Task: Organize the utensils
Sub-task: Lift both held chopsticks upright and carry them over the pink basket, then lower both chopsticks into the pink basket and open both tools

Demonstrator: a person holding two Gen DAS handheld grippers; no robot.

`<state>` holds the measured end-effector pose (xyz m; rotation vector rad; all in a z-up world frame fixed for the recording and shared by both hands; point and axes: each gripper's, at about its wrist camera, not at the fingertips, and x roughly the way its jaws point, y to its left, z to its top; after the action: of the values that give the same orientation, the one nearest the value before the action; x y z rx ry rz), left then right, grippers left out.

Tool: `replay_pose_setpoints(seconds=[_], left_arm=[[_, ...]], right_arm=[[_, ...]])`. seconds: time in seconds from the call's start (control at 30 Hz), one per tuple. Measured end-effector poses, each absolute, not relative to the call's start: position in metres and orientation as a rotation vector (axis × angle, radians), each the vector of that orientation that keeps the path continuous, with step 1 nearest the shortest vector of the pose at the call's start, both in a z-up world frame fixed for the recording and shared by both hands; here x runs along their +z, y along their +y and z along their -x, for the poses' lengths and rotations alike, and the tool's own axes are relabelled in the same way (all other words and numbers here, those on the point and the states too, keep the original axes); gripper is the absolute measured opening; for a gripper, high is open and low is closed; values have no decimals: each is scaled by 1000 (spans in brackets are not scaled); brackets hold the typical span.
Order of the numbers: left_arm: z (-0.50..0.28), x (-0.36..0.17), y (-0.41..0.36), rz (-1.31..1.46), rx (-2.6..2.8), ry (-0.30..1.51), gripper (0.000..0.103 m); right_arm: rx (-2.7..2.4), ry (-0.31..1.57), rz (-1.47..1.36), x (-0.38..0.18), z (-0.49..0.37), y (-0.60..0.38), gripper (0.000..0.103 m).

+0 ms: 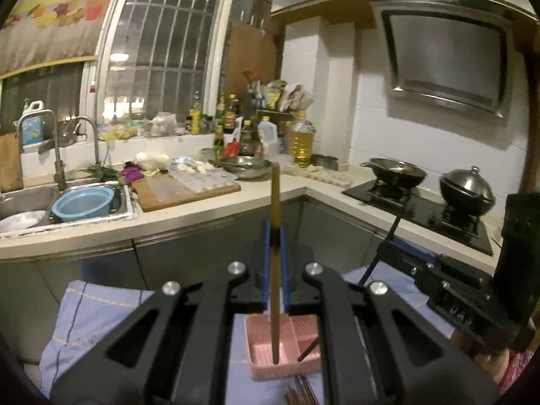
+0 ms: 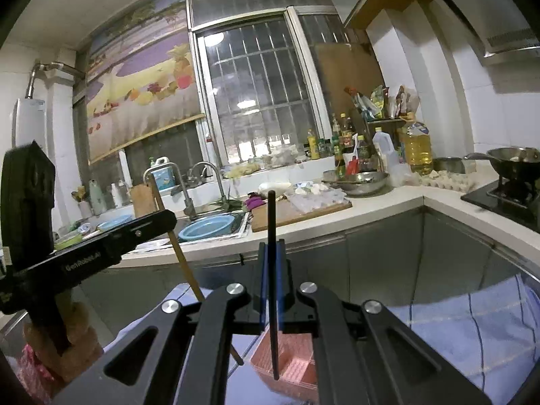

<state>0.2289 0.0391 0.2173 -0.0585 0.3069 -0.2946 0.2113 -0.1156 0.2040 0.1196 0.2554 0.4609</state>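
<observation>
My left gripper (image 1: 275, 231) is shut on a brown wooden chopstick (image 1: 275, 195) that stands nearly upright, its lower end over the left compartment of a pink divided tray (image 1: 283, 373). The right gripper (image 2: 271, 246) is shut on a black chopstick (image 2: 271, 216), also held upright above the same pink tray (image 2: 297, 368). Each view shows the other gripper off to the side: the right one (image 1: 395, 241) with its black chopstick (image 1: 374, 263), the left one (image 2: 170, 217) with its brown chopstick (image 2: 177, 246). Several dark chopsticks (image 1: 300, 391) lie on the cloth in front of the tray.
The tray sits on a blue checked cloth (image 1: 84, 320). Beyond it runs an L-shaped counter with a sink holding a blue basin (image 1: 84, 202), a cutting board (image 1: 182, 192), bottles, and a stove (image 1: 422, 212) with a wok (image 1: 398, 172) and a lidded pot (image 1: 467, 192).
</observation>
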Motion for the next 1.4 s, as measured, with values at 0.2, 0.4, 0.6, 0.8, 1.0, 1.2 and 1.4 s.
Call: replay_pose_setpoints(seconds=[0.2,0.4,0.6,0.8,1.0,1.2,1.4], left_arm=[[-259,202,37,39,-300,338,5],[-287,137,17,5,-252,478,12],[-271,91,-2,-57,-110,491,52],[-207,91,25,37,-32,369,70],[-141,65,41,5,8,345,73],[-109,-8,48,-72,34,493,74],[-100,-62,59,-66,76,630,74]], right_arm=[[466,300,-85,182,-245,-105,5],[464,434,-126,120,-262,-103,6],[475,485,-229,101,-244,-115,11],[468,362,-237,113,-187,-125,74],[452,252,-243,106,-119,-138,84],[383,328,-276,45,-67,-150,99],[292,618,-324,-28,-60,-152,99]])
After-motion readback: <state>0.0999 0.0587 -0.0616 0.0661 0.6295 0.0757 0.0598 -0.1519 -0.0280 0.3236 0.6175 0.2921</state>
